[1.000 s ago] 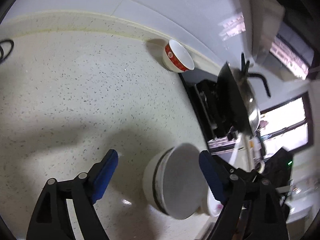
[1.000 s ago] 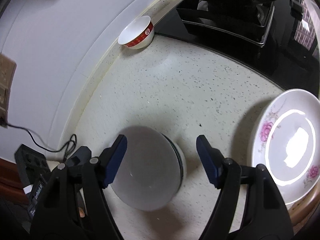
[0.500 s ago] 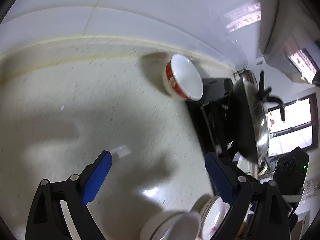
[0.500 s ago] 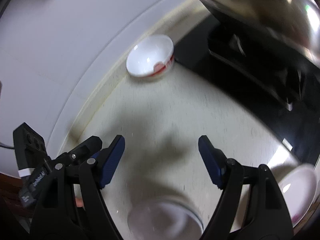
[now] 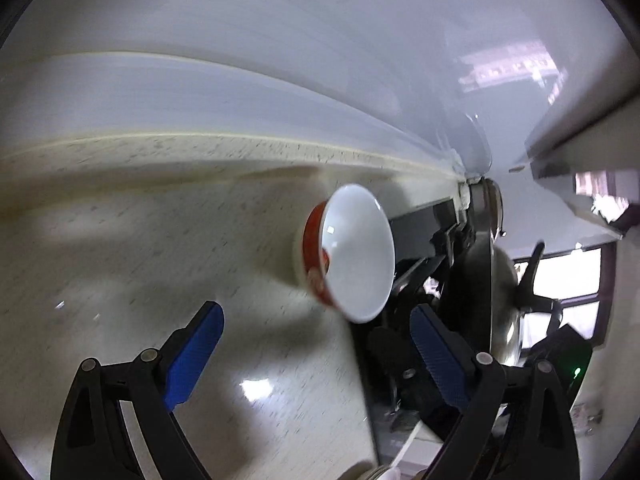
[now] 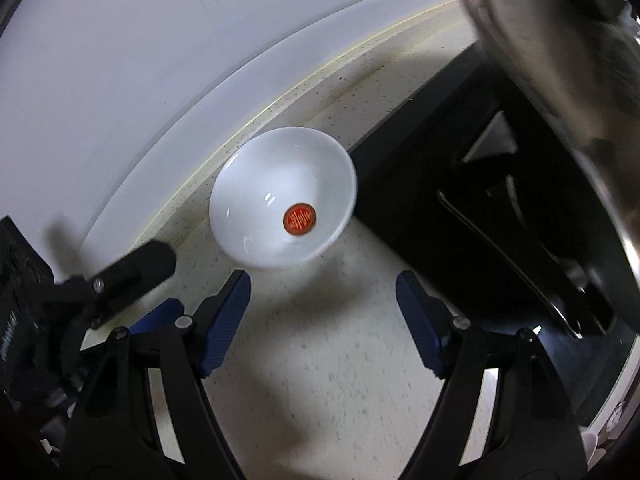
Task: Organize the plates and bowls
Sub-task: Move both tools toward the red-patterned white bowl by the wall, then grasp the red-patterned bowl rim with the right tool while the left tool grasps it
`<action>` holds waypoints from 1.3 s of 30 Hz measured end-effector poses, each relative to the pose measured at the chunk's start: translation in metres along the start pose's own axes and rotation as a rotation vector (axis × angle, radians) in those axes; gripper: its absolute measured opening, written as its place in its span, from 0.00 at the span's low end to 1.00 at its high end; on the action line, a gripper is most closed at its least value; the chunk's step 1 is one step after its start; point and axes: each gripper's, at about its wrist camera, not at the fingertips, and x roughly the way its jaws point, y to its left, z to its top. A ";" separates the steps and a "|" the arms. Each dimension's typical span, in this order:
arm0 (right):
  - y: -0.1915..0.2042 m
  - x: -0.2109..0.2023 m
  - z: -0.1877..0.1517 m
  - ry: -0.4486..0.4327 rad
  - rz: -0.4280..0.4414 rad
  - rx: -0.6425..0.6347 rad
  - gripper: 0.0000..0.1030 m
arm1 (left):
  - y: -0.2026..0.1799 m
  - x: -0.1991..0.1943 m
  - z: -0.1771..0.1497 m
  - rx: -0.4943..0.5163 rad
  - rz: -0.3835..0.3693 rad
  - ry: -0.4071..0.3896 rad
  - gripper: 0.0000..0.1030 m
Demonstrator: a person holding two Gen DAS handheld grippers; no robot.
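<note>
A white bowl with a red outer band [image 5: 352, 252] stands on the speckled counter [image 5: 160, 264] close to the back wall. From above it shows a red round mark inside [image 6: 280, 208]. My left gripper [image 5: 316, 314] is open, with the bowl just beyond its blue pads and not touched. My right gripper [image 6: 324, 280] hangs above the counter just short of the bowl, its jaws wide and closing slightly on nothing. One black finger [image 6: 136, 268] of the left gripper shows at the left of the right wrist view, beside the bowl.
A black stove [image 6: 460, 184] lies right beside the bowl, with a steel wok [image 6: 560, 80] on it, which also shows as a wok [image 5: 492, 280] in the left wrist view. The white wall [image 5: 280, 60] rises right behind. A white rim [image 5: 372, 472] peeks in at the bottom.
Both grippers have travelled across the counter to the red-banded bowl. The stacked white bowls and the flowered plate have slipped out of view. The left jaws have widened.
</note>
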 end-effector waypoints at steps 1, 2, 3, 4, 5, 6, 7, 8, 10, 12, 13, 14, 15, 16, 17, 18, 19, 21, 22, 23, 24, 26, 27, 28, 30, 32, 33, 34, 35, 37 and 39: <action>0.002 0.005 0.004 0.005 0.000 -0.005 0.72 | 0.001 0.004 0.003 -0.010 -0.002 -0.011 0.92; 0.003 0.009 0.008 0.007 -0.005 -0.009 0.71 | 0.001 0.005 0.006 -0.013 0.007 -0.031 0.92; 0.003 0.014 0.013 0.009 -0.018 -0.010 0.70 | 0.003 0.004 0.007 -0.009 0.012 -0.046 0.92; 0.003 0.018 0.016 0.012 -0.031 -0.008 0.69 | 0.002 0.004 0.007 0.002 0.014 -0.069 0.92; 0.002 0.023 0.020 0.017 -0.044 -0.004 0.67 | 0.001 0.003 0.006 0.021 0.015 -0.096 0.92; 0.001 0.029 0.025 0.025 -0.055 0.000 0.65 | 0.000 0.002 0.005 0.033 0.024 -0.112 0.92; 0.000 0.035 0.028 0.034 -0.066 0.004 0.62 | -0.001 0.002 0.007 0.039 0.030 -0.123 0.92; -0.001 0.041 0.031 0.046 -0.075 0.009 0.57 | 0.000 0.005 0.007 0.046 0.036 -0.132 0.92; -0.003 0.055 0.035 0.074 -0.074 0.017 0.45 | 0.002 0.008 0.009 0.048 0.036 -0.128 0.92; -0.005 0.069 0.037 0.099 -0.059 0.008 0.29 | 0.002 0.014 0.011 0.056 0.043 -0.121 0.92; -0.005 0.072 0.037 0.106 -0.047 0.006 0.28 | 0.003 0.017 0.011 0.060 0.044 -0.116 0.92; -0.006 0.073 0.038 0.095 -0.041 0.005 0.25 | 0.004 0.018 0.011 0.058 0.045 -0.112 0.92; -0.006 0.073 0.039 0.092 -0.041 -0.003 0.24 | 0.006 0.020 0.011 0.056 0.046 -0.108 0.92; -0.007 0.073 0.039 0.098 -0.021 -0.013 0.23 | 0.008 0.021 0.013 0.054 0.046 -0.107 0.92; -0.007 0.073 0.038 0.107 0.004 -0.025 0.20 | 0.009 0.022 0.015 0.050 0.050 -0.108 0.92; -0.008 0.073 0.038 0.119 0.027 -0.034 0.18 | 0.010 0.023 0.017 0.047 0.049 -0.106 0.92; -0.008 0.072 0.037 0.131 0.048 -0.042 0.17 | 0.011 0.024 0.019 0.045 0.046 -0.102 0.92; -0.007 0.071 0.033 0.152 0.079 -0.070 0.16 | 0.012 0.026 0.020 0.047 0.045 -0.104 0.92; -0.008 0.071 0.031 0.158 0.085 -0.075 0.16 | 0.012 0.026 0.020 0.053 0.052 -0.106 0.92; -0.010 0.070 0.030 0.159 0.095 -0.074 0.16 | 0.013 0.027 0.019 0.062 0.067 -0.098 0.92; -0.011 0.071 0.030 0.161 0.102 -0.069 0.16 | 0.014 0.029 0.018 0.068 0.076 -0.087 0.92; -0.014 0.072 0.031 0.169 0.114 -0.059 0.16 | 0.015 0.025 0.014 0.107 0.094 -0.095 0.87; -0.016 0.072 0.030 0.174 0.118 -0.051 0.16 | 0.014 0.025 0.012 0.124 0.114 -0.097 0.75; -0.018 0.072 0.030 0.181 0.120 -0.046 0.17 | 0.013 0.025 0.011 0.141 0.132 -0.098 0.60; -0.018 0.071 0.027 0.187 0.124 -0.036 0.18 | 0.019 0.025 0.010 0.139 0.133 -0.077 0.39; -0.023 0.086 0.034 0.192 0.139 -0.017 0.19 | 0.022 0.030 0.009 0.127 0.134 -0.068 0.29; -0.023 0.086 0.033 0.194 0.141 -0.015 0.19 | 0.021 0.031 0.008 0.127 0.130 -0.065 0.28; -0.024 0.085 0.031 0.194 0.139 -0.018 0.19 | 0.023 0.030 0.006 0.132 0.131 -0.064 0.26; -0.025 0.086 0.030 0.195 0.138 -0.019 0.19 | 0.021 0.030 0.004 0.144 0.136 -0.065 0.24; -0.026 0.086 0.028 0.200 0.140 -0.018 0.19 | 0.018 0.031 0.001 0.157 0.142 -0.058 0.19; -0.022 0.088 0.025 0.201 0.136 -0.022 0.17 | 0.017 0.032 -0.002 0.158 0.152 -0.048 0.19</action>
